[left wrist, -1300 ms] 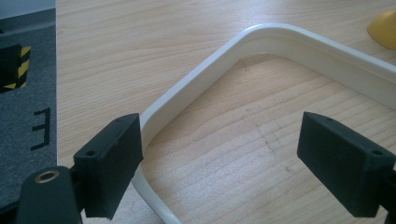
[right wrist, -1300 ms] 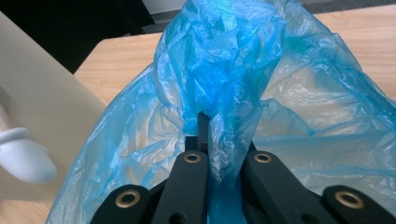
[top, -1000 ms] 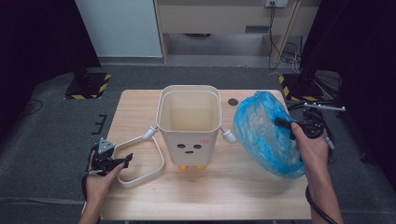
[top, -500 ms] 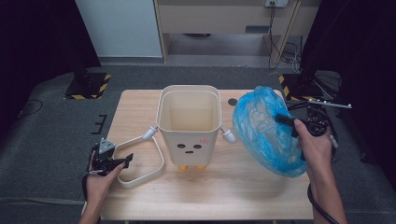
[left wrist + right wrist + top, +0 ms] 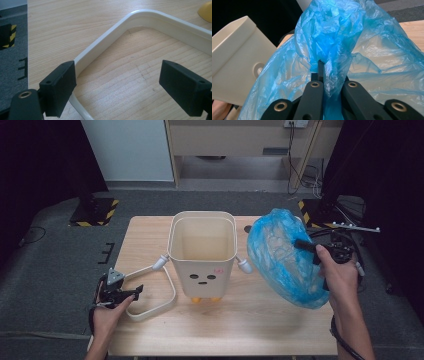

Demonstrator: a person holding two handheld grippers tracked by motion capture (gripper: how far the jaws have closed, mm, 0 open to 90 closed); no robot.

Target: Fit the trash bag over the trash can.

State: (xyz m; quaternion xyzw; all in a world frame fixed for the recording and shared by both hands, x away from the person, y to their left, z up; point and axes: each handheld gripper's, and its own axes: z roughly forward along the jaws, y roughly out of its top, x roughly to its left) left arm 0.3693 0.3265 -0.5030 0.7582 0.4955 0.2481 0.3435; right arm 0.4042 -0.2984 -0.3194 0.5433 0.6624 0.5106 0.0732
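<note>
A cream plastic bin [image 5: 202,252] with a small face on its front stands upright in the middle of the wooden table [image 5: 150,227]. Its white handle [image 5: 155,305] lies folded down on the table to its left. My left gripper [image 5: 129,294] rests open at the handle's outer bend; the handle [image 5: 105,40] runs past its left jaw, untouched. My right gripper [image 5: 300,243] is shut on a blue plastic bag [image 5: 282,260], which hangs billowed right of the bin. The bag's film [image 5: 332,50] is bunched between the jaws, with the bin [image 5: 237,55] beside it.
A dark round hole [image 5: 248,228] sits in the tabletop behind the bag. Grey floor with yellow-black striped blocks [image 5: 95,210] surrounds the table. Cables [image 5: 300,160] hang at the back right. A yellow foot [image 5: 205,8] of the bin shows near the handle.
My right gripper has lifted the blue bag a little higher beside the bin. The left gripper and the handle have stayed where they were.
</note>
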